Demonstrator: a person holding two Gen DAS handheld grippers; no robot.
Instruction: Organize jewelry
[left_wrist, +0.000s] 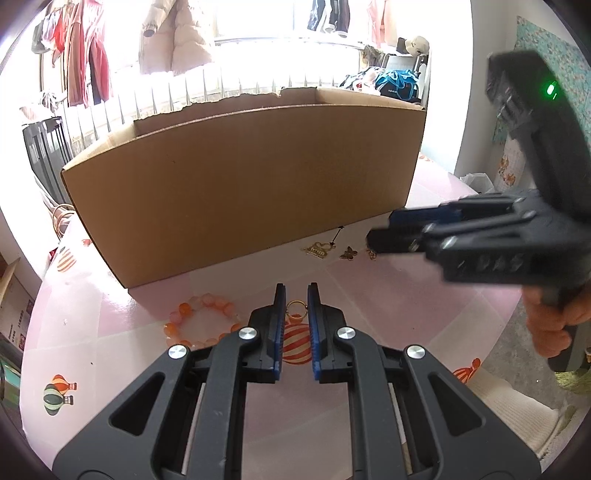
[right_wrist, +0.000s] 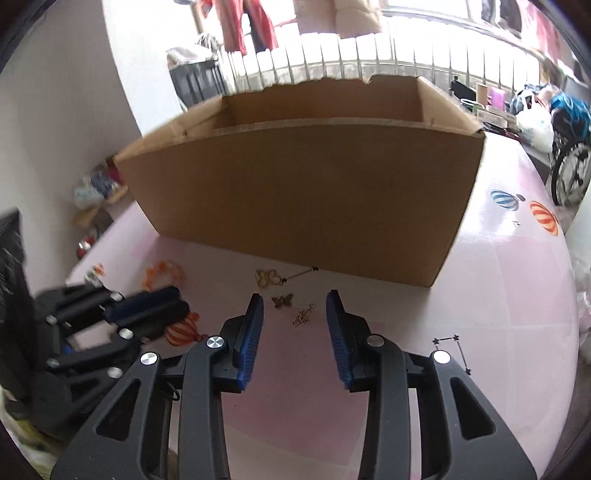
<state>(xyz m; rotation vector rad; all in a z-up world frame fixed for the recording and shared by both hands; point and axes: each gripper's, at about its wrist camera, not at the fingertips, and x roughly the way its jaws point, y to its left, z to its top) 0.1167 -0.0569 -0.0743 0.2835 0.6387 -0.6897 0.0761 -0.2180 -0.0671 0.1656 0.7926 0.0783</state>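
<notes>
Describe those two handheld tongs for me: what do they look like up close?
Both tongs, the left tongs and the right tongs, are matte black plastic frames with cut-out linkage bars joined by round silver pivot bolts. Each finger carries a ribbed blue pad on its inner face. From the left camera, the right one's body shows a small green light and raised lettering, too blurred to read.

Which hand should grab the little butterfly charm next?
Probably the right. The right hand-held gripper is open with the butterfly charm on the tablecloth just ahead between its fingers. The left hand-held gripper sits farther away, nearly shut, by the gold ring and orange bead bracelet.
</notes>
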